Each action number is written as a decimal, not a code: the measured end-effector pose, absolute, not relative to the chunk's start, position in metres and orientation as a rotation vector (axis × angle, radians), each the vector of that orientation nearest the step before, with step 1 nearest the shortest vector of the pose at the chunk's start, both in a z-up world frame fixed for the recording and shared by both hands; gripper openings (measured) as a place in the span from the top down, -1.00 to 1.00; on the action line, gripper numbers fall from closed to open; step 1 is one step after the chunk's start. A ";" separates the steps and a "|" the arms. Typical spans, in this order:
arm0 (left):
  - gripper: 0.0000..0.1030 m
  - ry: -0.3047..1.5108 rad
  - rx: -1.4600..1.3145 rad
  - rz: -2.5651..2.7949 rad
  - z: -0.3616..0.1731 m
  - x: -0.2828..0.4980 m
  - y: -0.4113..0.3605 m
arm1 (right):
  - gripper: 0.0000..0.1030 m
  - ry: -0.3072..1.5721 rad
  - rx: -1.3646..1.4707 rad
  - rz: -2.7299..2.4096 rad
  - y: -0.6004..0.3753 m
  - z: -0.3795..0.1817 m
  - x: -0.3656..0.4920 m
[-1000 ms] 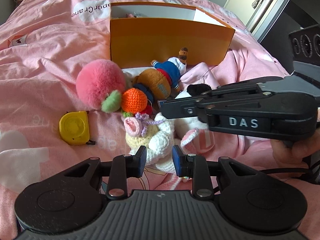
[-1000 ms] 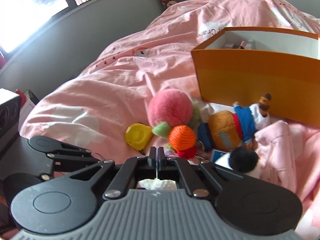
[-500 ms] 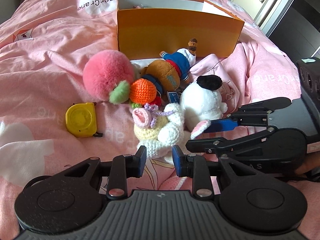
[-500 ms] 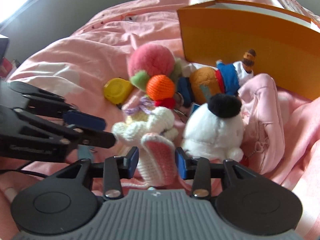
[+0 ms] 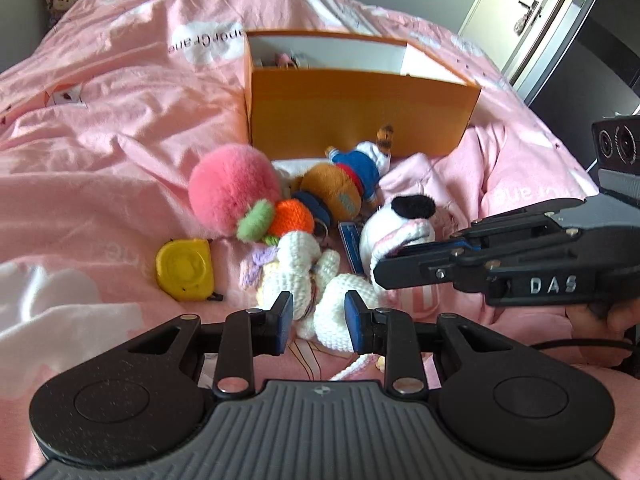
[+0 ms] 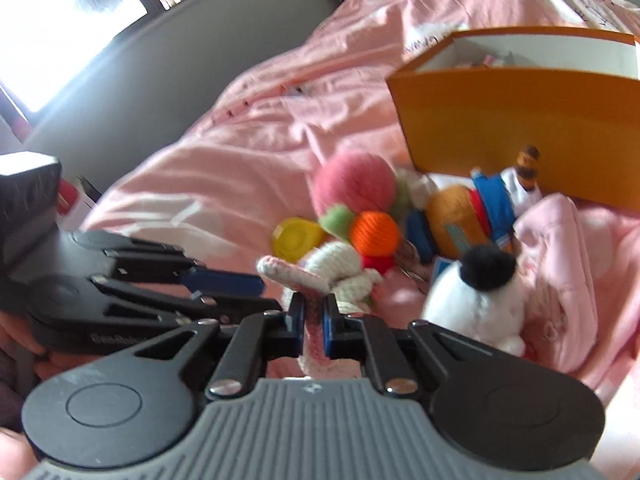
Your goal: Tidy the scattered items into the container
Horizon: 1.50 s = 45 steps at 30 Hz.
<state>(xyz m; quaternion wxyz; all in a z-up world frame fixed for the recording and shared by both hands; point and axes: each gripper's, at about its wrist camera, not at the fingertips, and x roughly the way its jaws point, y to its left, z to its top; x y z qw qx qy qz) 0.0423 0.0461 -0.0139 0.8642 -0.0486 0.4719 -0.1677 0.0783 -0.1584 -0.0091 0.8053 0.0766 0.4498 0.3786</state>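
The white crochet bunny [image 5: 304, 276] lies on the pink duvet in front of a heap of toys. My right gripper [image 6: 314, 320] is shut on its long pink-lined ear [image 6: 288, 274]; in the left wrist view the ear [image 5: 404, 236] stretches to the right. My left gripper [image 5: 319, 322] hovers open just before the bunny's legs, its pads not pressing on them. The orange box [image 5: 360, 116] stands open behind the heap, with small items inside.
The heap holds a pink pompom [image 5: 234, 196], an orange knitted ball [image 5: 290, 216], a doll in a blue shirt [image 5: 348, 184] and a white plush with a black spot [image 6: 476, 300]. A yellow tape measure [image 5: 184, 268] lies left. Crumpled pink cloth [image 6: 560, 260] lies right of the heap.
My right gripper opened around the bunny's ear, then shut on it and pulled it to the side. The bunny has rolled over. The left gripper rose slightly, jaws unchanged.
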 end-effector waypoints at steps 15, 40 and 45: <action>0.29 0.949 -0.120 -0.306 -0.002 0.038 0.064 | 0.83 0.929 0.358 0.721 -0.108 -0.009 0.129; 0.41 0.900 -0.122 0.028 -0.021 0.080 0.090 | 0.56 1.014 0.037 0.662 -0.118 -0.063 0.104; 0.41 0.897 -0.147 0.003 -0.013 0.073 0.088 | 0.56 1.001 -0.067 0.693 -0.104 -0.072 0.102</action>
